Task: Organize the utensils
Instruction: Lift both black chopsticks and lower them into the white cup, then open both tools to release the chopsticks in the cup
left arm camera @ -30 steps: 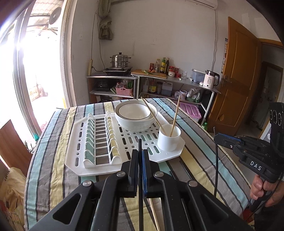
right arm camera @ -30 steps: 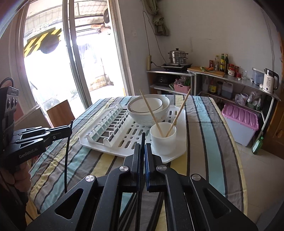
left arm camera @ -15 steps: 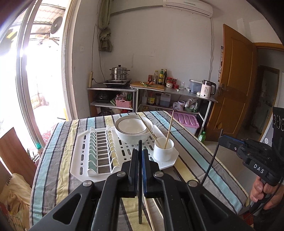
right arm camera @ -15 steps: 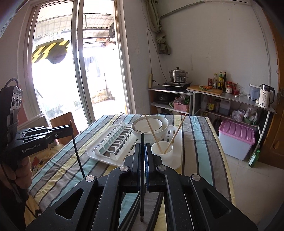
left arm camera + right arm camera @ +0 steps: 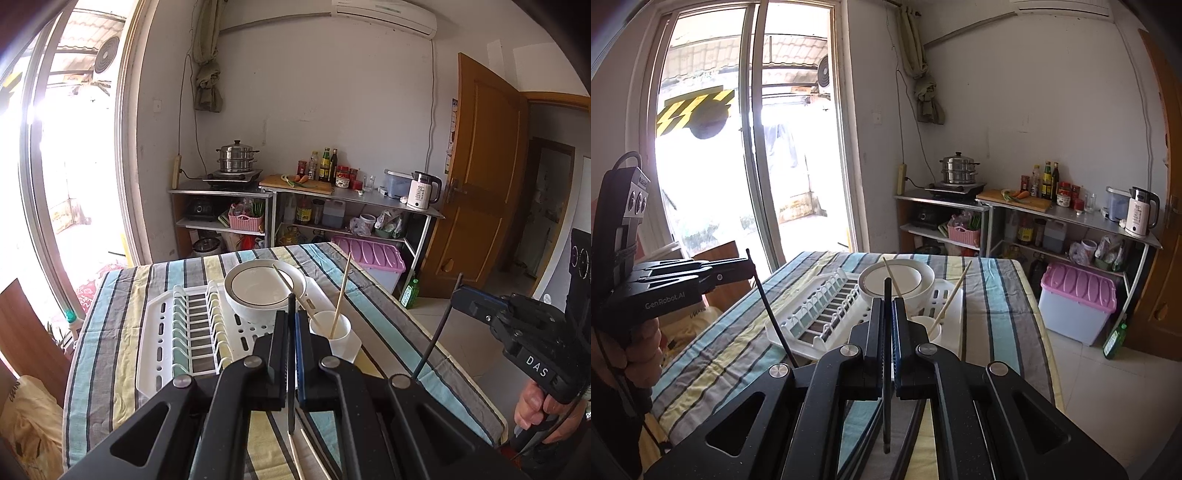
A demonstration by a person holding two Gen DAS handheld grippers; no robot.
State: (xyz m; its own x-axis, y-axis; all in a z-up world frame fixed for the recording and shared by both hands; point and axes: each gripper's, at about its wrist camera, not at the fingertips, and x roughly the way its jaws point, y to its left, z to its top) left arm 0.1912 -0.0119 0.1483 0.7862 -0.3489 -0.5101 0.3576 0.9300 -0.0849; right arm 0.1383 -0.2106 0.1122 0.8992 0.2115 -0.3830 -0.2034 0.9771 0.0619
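My left gripper (image 5: 291, 314) is shut on a black chopstick (image 5: 291, 406) that stands nearly upright between its pads, above the near part of the striped table (image 5: 110, 332). My right gripper (image 5: 887, 302) is shut on a second black chopstick (image 5: 887, 413) in the same way. Each gripper also shows in the other's view: the right gripper (image 5: 458, 295) at the right, the left gripper (image 5: 750, 264) at the left. Ahead, a white cup (image 5: 334, 328) holds two wooden chopsticks (image 5: 341, 291) on a white dish rack (image 5: 162, 332), beside a white bowl (image 5: 264, 291). Pale chopsticks (image 5: 295, 454) lie below the left gripper.
Beyond the table stand metal shelves with a steamer pot (image 5: 236, 155), bottles and a kettle (image 5: 423, 190). A pink-lidded box (image 5: 1078, 299) and a green bottle (image 5: 1113, 338) sit on the floor to the right. A glass sliding door (image 5: 738, 166) is at the left, a wooden door (image 5: 484, 177) at the right.
Both grippers have risen with their black chopsticks. The rack, bowl and cup now look smaller and lower in both views. Both stay shut.
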